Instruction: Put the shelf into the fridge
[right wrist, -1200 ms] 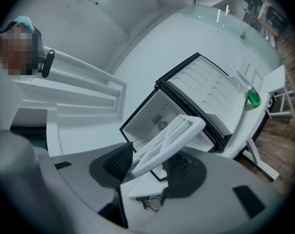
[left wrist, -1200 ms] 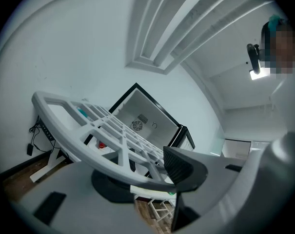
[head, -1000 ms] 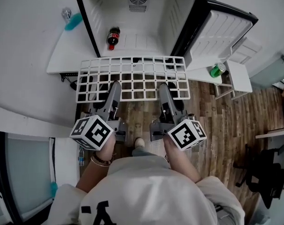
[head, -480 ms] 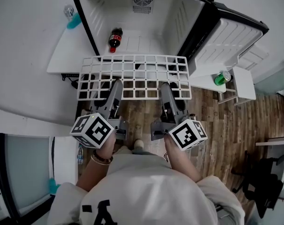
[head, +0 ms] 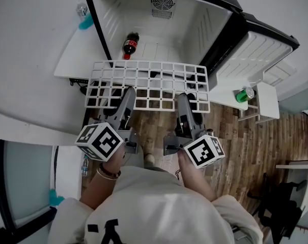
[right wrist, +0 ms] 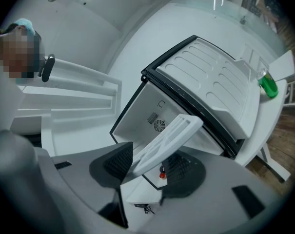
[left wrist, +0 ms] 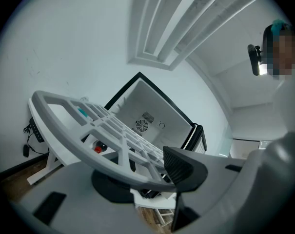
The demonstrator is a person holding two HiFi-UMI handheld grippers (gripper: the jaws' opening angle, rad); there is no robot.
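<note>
- Your white plastic grid shelf [head: 149,87] looks light and stiff, but so wide a lattice will lever on a pinch, so hold its near edge bar at two spread points
- It's a flat rectangle of open squares, level, its far edge at the mouth of the open black-framed white fridge [head: 110,19]
- Your left gripper [head: 128,91] and right gripper [head: 184,96] each clamp that near bar
- A dark cola bottle with a red cap [head: 131,43] lies inside

The person wears a pale, cream-white sweatshirt [head: 159,202] with a black printed mark [head: 107,231], perhaps lettering, and a thin bracelet [head: 109,175]. The grey left gripper [head: 129,91] and right gripper [head: 183,97] each carry a black-and-white marker cube [head: 99,142].
</note>
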